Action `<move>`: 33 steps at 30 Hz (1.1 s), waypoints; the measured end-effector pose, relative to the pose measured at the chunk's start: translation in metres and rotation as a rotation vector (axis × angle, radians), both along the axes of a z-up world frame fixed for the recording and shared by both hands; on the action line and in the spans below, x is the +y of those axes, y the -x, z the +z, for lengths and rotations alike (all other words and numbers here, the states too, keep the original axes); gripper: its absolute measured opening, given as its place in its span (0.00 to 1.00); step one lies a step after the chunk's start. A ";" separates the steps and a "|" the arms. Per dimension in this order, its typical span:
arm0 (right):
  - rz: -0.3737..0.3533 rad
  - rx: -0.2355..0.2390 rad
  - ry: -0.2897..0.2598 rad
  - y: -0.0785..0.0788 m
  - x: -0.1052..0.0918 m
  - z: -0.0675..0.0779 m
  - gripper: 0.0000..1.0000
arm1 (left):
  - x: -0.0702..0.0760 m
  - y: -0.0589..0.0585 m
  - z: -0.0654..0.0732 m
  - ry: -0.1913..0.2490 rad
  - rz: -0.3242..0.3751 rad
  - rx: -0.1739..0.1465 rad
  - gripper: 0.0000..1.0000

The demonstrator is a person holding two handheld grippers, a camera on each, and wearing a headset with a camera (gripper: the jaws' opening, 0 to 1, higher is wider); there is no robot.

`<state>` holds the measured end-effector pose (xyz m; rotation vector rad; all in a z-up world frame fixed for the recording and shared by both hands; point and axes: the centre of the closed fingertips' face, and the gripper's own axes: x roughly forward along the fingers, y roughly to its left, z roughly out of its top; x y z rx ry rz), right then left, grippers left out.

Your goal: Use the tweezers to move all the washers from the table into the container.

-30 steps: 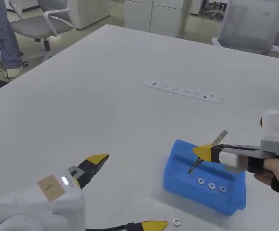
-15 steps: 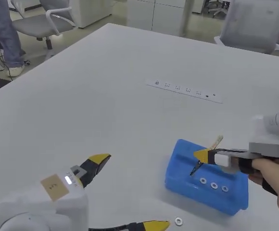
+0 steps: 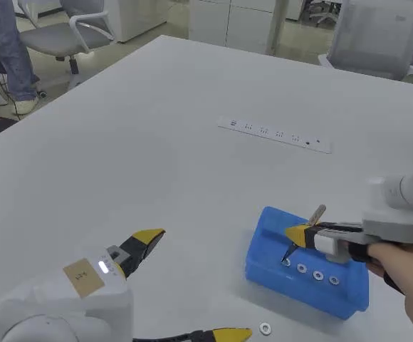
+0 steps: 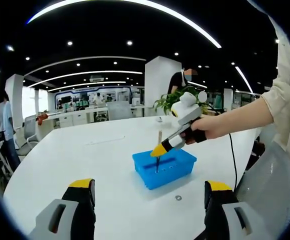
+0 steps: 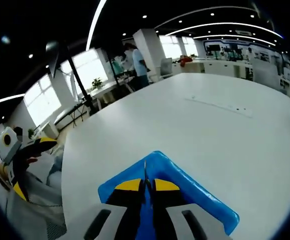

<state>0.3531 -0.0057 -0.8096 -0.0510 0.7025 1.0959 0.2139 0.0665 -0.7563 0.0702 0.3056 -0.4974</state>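
Head view: tweezers (image 3: 288,252) dipped in the container (image 3: 285,286)

Nearest me, my left gripper (image 3: 192,285) gapes wide, one washer (image 3: 265,328) on the table (image 3: 157,142) just beside its jaw. Beyond, my right gripper (image 3: 297,234) clamps the tweezers, tips inside the blue container with three washers (image 3: 317,275).

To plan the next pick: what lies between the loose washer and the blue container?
Head view: bare white tabletop from round metal washer to blue plastic container.

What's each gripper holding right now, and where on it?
The right gripper is shut on the tweezers near their middle: the top end sticks up past the jaws, and the tips point down into the blue container. The left gripper is open, holding nothing.
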 end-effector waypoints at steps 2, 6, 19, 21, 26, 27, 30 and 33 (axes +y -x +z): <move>0.009 -0.026 -0.048 0.004 0.003 0.011 0.04 | 0.000 0.000 0.000 -0.001 -0.001 -0.001 0.92; 0.019 -0.045 -0.179 0.016 0.007 0.038 0.04 | 0.000 0.000 0.000 0.002 0.000 -0.002 0.92; 0.174 0.009 -0.180 0.079 0.008 0.034 0.04 | -0.003 0.001 -0.001 -0.002 -0.016 0.005 0.92; 0.202 0.016 -0.140 0.086 0.007 0.024 0.04 | -0.004 0.001 -0.001 -0.003 -0.017 0.004 0.92; 0.263 0.029 -0.045 0.100 0.009 0.000 0.04 | -0.004 0.001 -0.002 -0.008 -0.019 0.006 0.92; 0.281 0.029 -0.020 0.102 0.009 -0.006 0.04 | -0.004 0.002 -0.002 -0.006 -0.020 0.008 0.92; 0.304 0.026 0.013 0.105 0.010 -0.013 0.04 | -0.003 0.001 -0.002 -0.005 -0.018 0.008 0.92; 0.314 0.035 0.022 0.107 0.013 -0.017 0.04 | -0.003 0.001 -0.002 -0.004 -0.017 0.008 0.92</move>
